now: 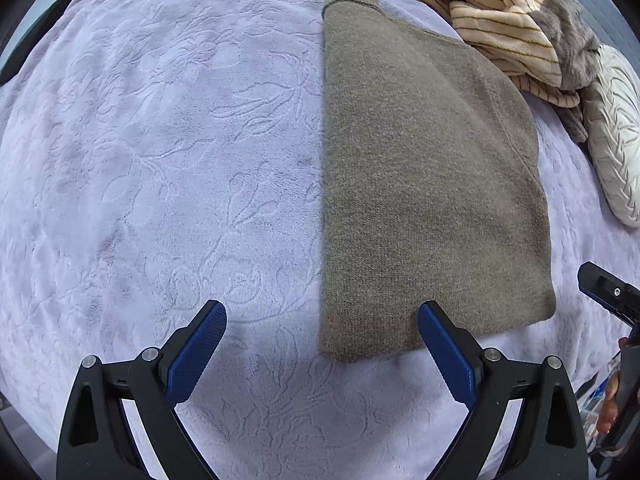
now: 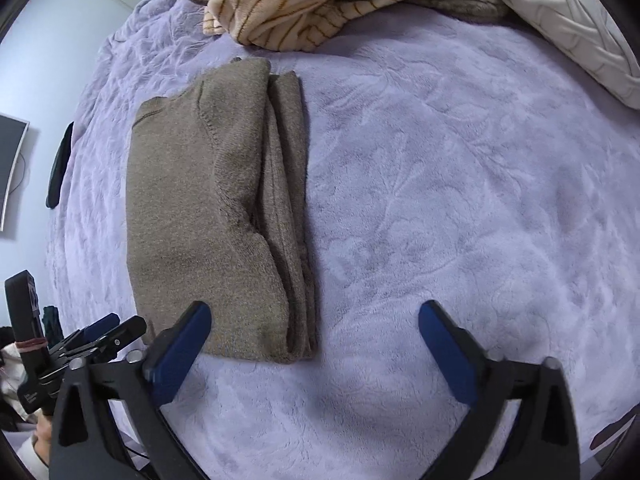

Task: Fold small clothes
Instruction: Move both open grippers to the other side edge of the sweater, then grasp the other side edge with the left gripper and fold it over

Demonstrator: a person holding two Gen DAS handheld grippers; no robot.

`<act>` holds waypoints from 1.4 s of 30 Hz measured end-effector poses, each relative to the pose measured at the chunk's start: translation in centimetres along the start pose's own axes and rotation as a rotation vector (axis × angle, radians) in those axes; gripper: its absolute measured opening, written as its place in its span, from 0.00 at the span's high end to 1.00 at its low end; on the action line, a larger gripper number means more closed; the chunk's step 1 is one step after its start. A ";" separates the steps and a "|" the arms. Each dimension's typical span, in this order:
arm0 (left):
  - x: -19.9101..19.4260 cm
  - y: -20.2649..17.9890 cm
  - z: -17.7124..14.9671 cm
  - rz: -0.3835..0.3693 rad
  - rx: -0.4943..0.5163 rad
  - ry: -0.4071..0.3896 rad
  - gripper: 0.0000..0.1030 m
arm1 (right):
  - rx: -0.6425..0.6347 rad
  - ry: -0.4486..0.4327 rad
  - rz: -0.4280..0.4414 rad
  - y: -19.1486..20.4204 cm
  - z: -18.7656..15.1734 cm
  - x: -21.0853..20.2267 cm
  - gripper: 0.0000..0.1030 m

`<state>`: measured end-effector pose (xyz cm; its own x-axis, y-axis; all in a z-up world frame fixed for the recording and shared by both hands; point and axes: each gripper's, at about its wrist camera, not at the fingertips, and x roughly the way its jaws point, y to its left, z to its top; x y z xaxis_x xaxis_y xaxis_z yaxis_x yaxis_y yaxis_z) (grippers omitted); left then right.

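Both pairs of jaws stand spread wide with nothing between the blue pads. Left gripper [image 1: 322,322] hangs over the lavender embossed blanket [image 1: 160,160]; its right finger [image 1: 444,344] overlaps the near edge of the folded brown sweater [image 1: 420,180], contact not determinable. Right gripper [image 2: 315,322] likewise points down at the bed; its left finger [image 2: 184,340] overlaps the sweater's [image 2: 192,200] near edge, while the right finger is over bare blanket [image 2: 460,200].

Open room: left wrist view shows wide bare blanket left of the sweater; right wrist view shows wide bare blanket to its right. Far side is bounded by a heap of cream striped fabric [image 1: 492,12] with grey plush, and a white textured pillow [image 1: 616,132] at the far right. Bed's left edge meets a pale wall carrying a monitor [image 2: 10,168]; a dark flat object [image 2: 60,164], unidentifiable, lies near that edge.

Sweater position: flat, long axis running away from the grippers, folded layers stacked along its right side, a seam showing on top. Near edge sits between the two grippers.

Count: sweaters 1; grippers 2; pillows 1; striped heaps 1.
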<state>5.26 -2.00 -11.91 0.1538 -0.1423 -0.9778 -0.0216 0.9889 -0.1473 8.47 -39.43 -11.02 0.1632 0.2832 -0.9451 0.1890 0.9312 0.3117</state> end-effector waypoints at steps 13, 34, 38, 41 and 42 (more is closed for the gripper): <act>-0.7 2.3 1.8 -0.072 -0.031 -0.022 0.06 | -0.039 0.048 -0.030 0.3 1.7 1.2 0.00; 2.6 1.1 5.3 -0.375 0.047 0.006 0.06 | -0.044 0.064 0.205 -0.2 8.5 3.7 0.00; 3.4 0.1 5.9 -0.428 0.062 0.008 0.06 | -0.023 0.071 0.309 -0.4 10.4 5.2 0.00; 4.1 -0.8 6.3 -0.431 0.085 0.016 0.06 | 0.005 0.095 0.364 -0.5 11.7 7.1 0.00; 4.3 -1.2 6.4 -0.429 0.094 0.020 0.06 | 0.011 0.099 0.367 -0.5 12.0 7.6 0.00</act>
<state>12.29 -3.54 -15.01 0.1099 -0.5411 -0.8337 0.1307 0.8394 -0.5275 21.24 -40.52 -17.21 0.1279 0.6186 -0.7752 0.1460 0.7613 0.6317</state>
